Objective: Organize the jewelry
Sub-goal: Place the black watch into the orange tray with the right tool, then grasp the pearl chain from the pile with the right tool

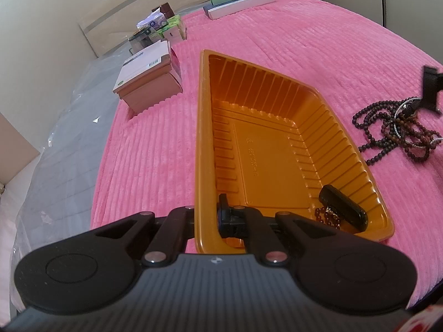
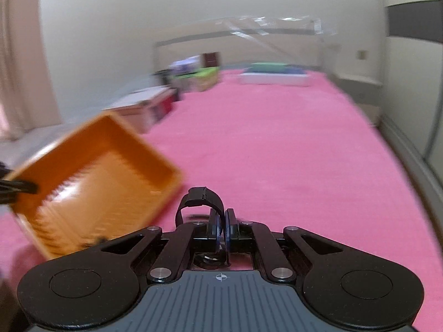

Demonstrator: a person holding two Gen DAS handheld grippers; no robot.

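An orange ribbed plastic tray [image 1: 277,152] lies on the pink blanket [image 1: 318,41]. My left gripper [image 1: 218,215] is shut on the tray's near left wall, one finger inside and one outside. In the tray's near right corner lie a black oblong piece [image 1: 343,204] and a brown beaded bracelet [image 1: 329,217]. A tangle of dark bead necklaces with a silver chain [image 1: 396,135] lies on the blanket to the right of the tray. In the blurred right wrist view, my right gripper [image 2: 222,218] is shut on a black band [image 2: 203,193] that loops up above its fingers, to the right of the tray [image 2: 105,166].
Cardboard boxes [image 1: 149,83] stand beside the tray's far left, with smaller packages [image 1: 157,27] behind them. Flat boxes [image 1: 238,1] lie at the blanket's far end. Clear plastic sheeting [image 1: 63,152] covers the mattress to the left. A wall closes the far side.
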